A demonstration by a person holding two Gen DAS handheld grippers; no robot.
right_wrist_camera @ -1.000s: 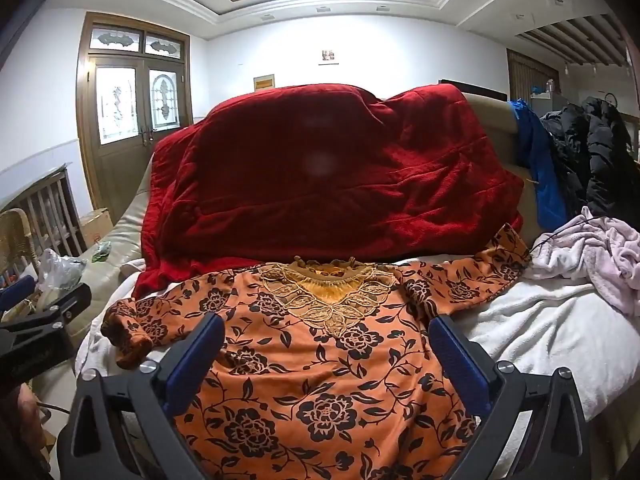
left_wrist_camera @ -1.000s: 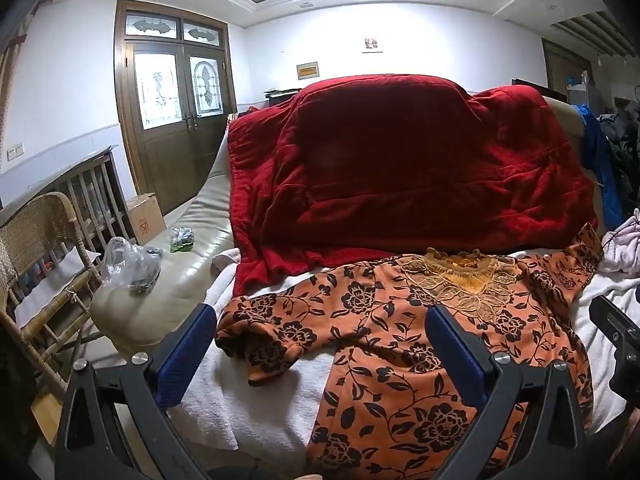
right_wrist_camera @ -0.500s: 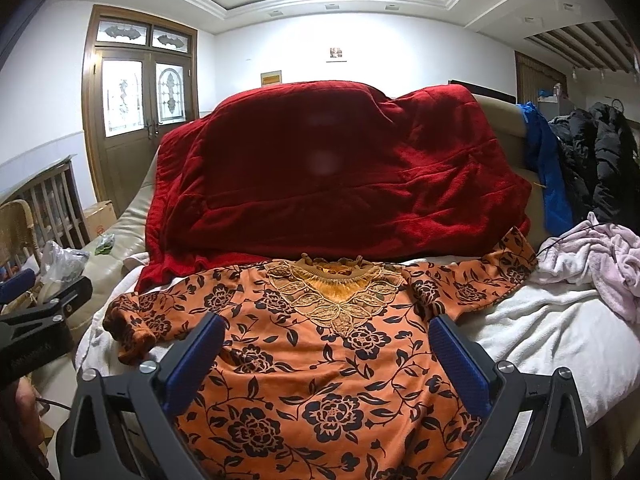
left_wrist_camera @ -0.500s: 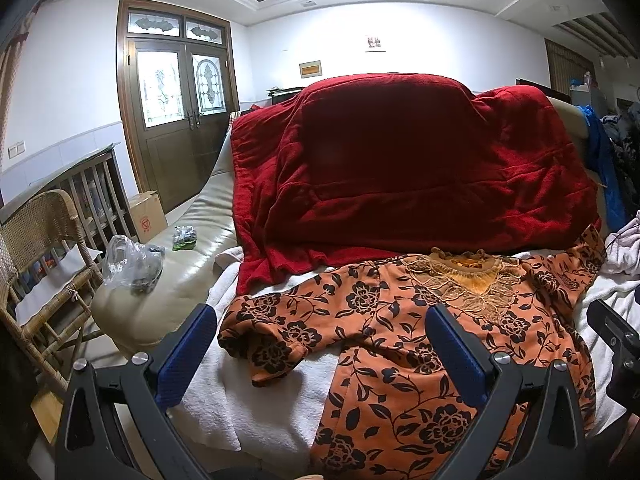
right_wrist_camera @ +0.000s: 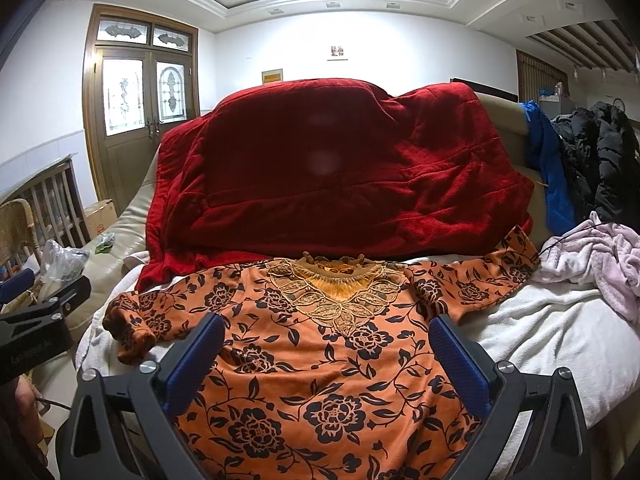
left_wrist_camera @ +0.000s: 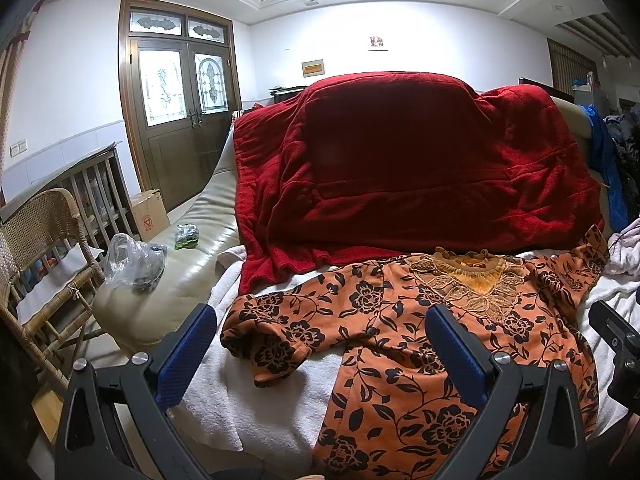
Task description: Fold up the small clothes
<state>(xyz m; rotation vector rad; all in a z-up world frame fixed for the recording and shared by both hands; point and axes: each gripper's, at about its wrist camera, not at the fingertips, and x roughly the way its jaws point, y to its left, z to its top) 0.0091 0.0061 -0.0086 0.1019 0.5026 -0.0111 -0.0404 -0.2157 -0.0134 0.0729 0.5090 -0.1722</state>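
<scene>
An orange blouse with black flowers [left_wrist_camera: 404,328] lies spread face up on a white towel [left_wrist_camera: 256,404], its lace collar away from me. Its left sleeve [left_wrist_camera: 276,332] is bunched near the towel's edge. My left gripper [left_wrist_camera: 320,344] is open and empty, just in front of that sleeve and the blouse's left side. My right gripper [right_wrist_camera: 326,354] is open and empty over the middle of the blouse [right_wrist_camera: 320,364]. The right sleeve [right_wrist_camera: 492,272] stretches toward the back right. The left gripper's body [right_wrist_camera: 40,320] shows at the left of the right wrist view.
A red blanket [left_wrist_camera: 420,172] covers the sofa back behind the blouse. A plastic bag [left_wrist_camera: 132,260] lies on the beige sofa arm [left_wrist_camera: 160,292]. A wicker chair [left_wrist_camera: 36,264] stands at left. A pale pink garment [right_wrist_camera: 596,256] and dark coats [right_wrist_camera: 592,160] sit at right.
Both grippers have drifted slightly, the views shifting a little toward the blouse. Both stay open and empty; the blouse has not moved.
</scene>
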